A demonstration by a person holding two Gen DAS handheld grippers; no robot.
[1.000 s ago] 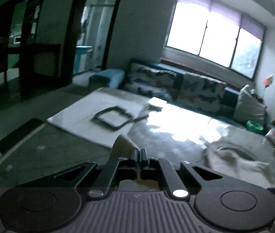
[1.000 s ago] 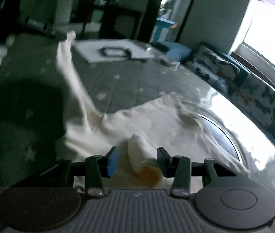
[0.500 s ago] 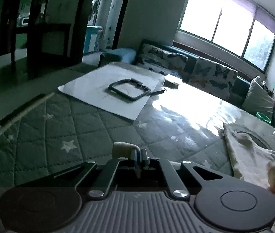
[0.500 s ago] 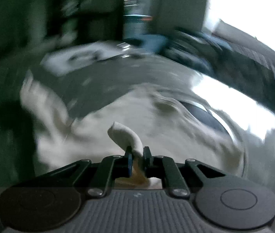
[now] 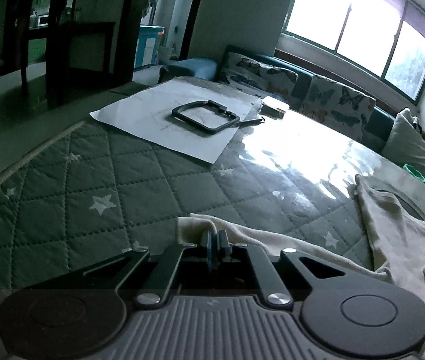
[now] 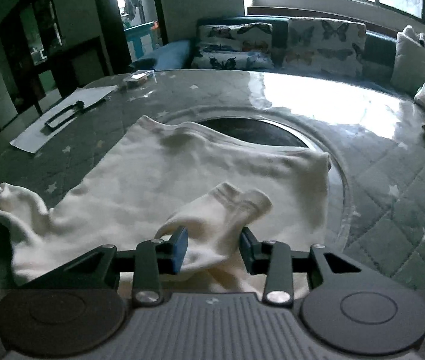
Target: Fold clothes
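A cream long-sleeved garment (image 6: 164, 177) lies spread on the quilted table cover; it also shows in the left wrist view (image 5: 392, 234). My left gripper (image 5: 215, 240) is shut on the end of one sleeve (image 5: 194, 225), low over the cover. That sleeve end shows at the left in the right wrist view (image 6: 5, 198). My right gripper (image 6: 214, 246) is open, its jaws on either side of the other sleeve (image 6: 230, 207), which lies folded across the garment's body.
The grey star-patterned quilted cover (image 5: 92, 180) spans the table. A round glass turntable (image 6: 272, 138) lies under the garment's far edge. A white paper sheet with a black frame (image 5: 203, 117) and a small box (image 5: 274, 106) sit at the far side. A sofa (image 6: 302, 45) stands behind.
My left gripper has lowered its sleeve end to the cover. My right gripper closed on the other sleeve, then opened and let it go on the garment.
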